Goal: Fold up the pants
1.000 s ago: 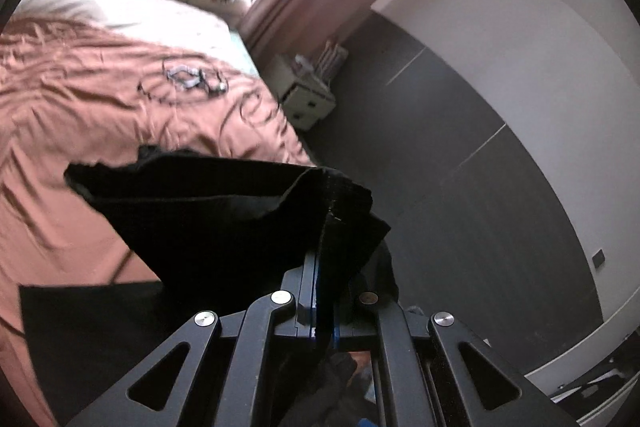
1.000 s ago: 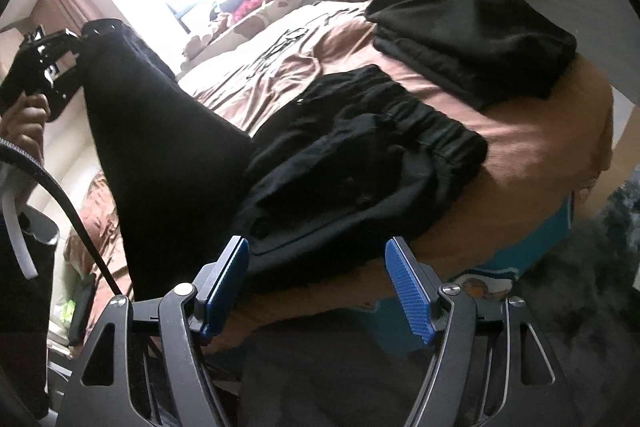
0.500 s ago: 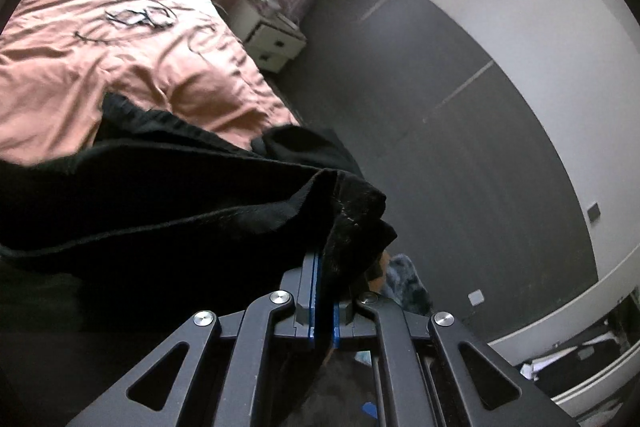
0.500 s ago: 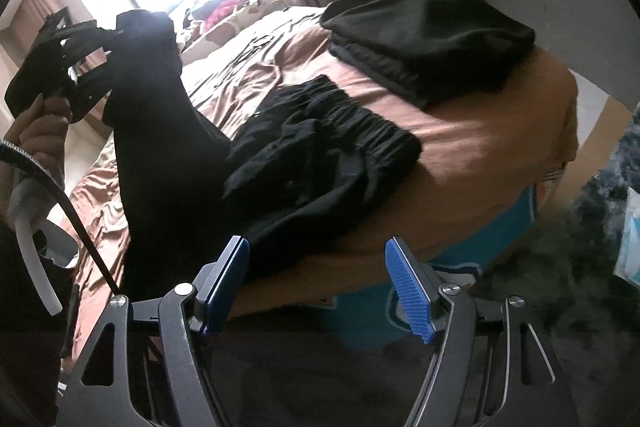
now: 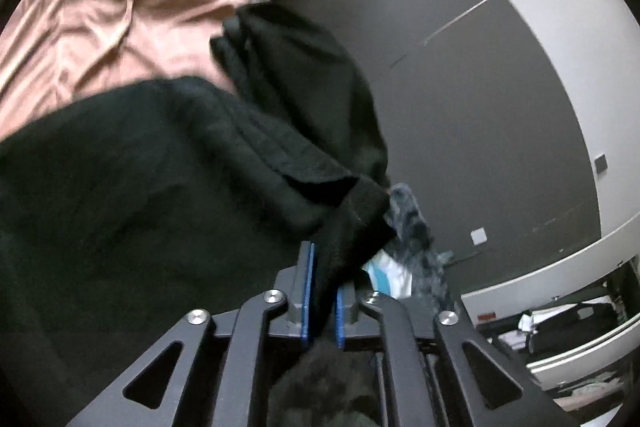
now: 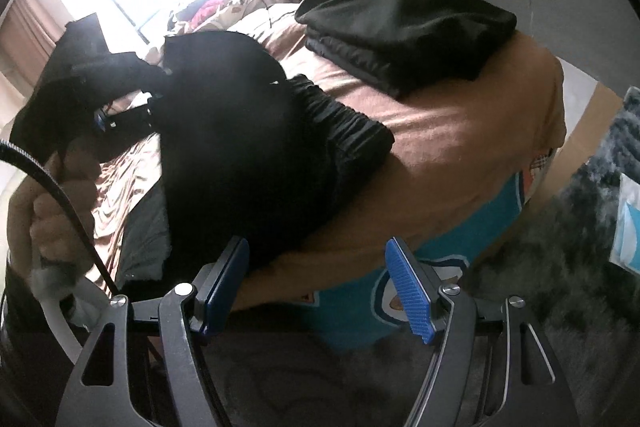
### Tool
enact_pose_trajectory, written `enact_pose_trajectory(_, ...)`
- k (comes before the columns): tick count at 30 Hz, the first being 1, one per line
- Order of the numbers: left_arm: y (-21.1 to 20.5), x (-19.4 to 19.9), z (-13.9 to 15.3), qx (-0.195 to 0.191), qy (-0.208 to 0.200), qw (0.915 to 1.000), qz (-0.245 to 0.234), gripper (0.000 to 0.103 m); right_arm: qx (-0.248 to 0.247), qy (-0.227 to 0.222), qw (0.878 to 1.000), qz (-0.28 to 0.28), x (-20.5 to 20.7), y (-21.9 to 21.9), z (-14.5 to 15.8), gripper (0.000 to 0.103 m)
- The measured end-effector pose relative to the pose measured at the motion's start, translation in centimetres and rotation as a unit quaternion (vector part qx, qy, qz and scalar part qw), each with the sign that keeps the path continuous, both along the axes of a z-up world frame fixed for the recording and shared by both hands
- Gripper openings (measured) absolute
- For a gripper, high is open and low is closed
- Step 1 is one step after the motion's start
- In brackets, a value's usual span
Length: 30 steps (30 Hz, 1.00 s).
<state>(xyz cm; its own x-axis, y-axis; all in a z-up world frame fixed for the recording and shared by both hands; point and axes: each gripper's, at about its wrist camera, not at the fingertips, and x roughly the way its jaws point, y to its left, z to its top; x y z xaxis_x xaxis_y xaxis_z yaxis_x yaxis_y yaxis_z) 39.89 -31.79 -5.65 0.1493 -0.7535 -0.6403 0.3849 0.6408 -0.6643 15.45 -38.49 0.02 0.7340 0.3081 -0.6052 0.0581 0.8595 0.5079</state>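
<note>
Black pants (image 6: 248, 163) lie in a bunched heap on the brown bedspread (image 6: 460, 131) near the foot of the bed, spilling toward its edge. Their fabric is matte, soft and thick, with a gathered elastic waistband (image 6: 340, 123) showing ribbed folds on the side toward the stack. One corner of the cloth, a hemmed edge with a line of pale stitching, rises from the heap into my left gripper (image 5: 322, 301). Its blue pads sit close together with that corner between them, and its jaws are just opening; the cloth hangs through the gap and is not yet free. In the right wrist view my left hand (image 6: 52, 195) holds that gripper up beside the heap, a black cable running past it.

My right gripper (image 6: 320, 291) stands wide open with nothing between its blue ribbed pads, hovering off the bed's near corner, apart from the pants.

Farther up the bed a second stack of folded black garments (image 6: 404, 27) rests well apart from the heap. Below the bedspread a teal bed base (image 6: 452, 247) carries a white and orange graphic, too cut off to read. I can make out no brand or legible writing on the pants.
</note>
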Motion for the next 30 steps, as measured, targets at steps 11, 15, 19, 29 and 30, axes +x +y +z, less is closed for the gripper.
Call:
enact_pose_trajectory(11,7.5,-1.8,-0.6,0.038,-0.024,0.9971,0.061,0.071,0.033,-0.009,0.999,0.024,1.4,0.4,-1.1,0.069)
enact_pose_trajectory(15,11.4,-2.5,-1.2,0.056,-0.036,0.9935,0.092,0.079,0.053,-0.019,0.998,0.03,2.0,0.2,-1.4,0.069)
enact_pose_trajectory(19,14.8,-3.2,-2.0,0.068,-0.037,0.9898,0.12,0.08,0.065,-0.032,0.997,0.036,2.9,0.1,-1.8,0.069)
enact_pose_trajectory(29,23.4,-5.2,-3.8,0.1,-0.028,0.979,0.175,0.097,0.089,-0.01,0.996,0.022,6.3,0.3,-3.5,0.069)
enact_pose_trajectory(30,24.2,-5.3,-4.0,0.103,-0.024,0.9781,0.179,0.098,0.087,-0.007,0.996,0.018,6.6,0.4,-3.7,0.069)
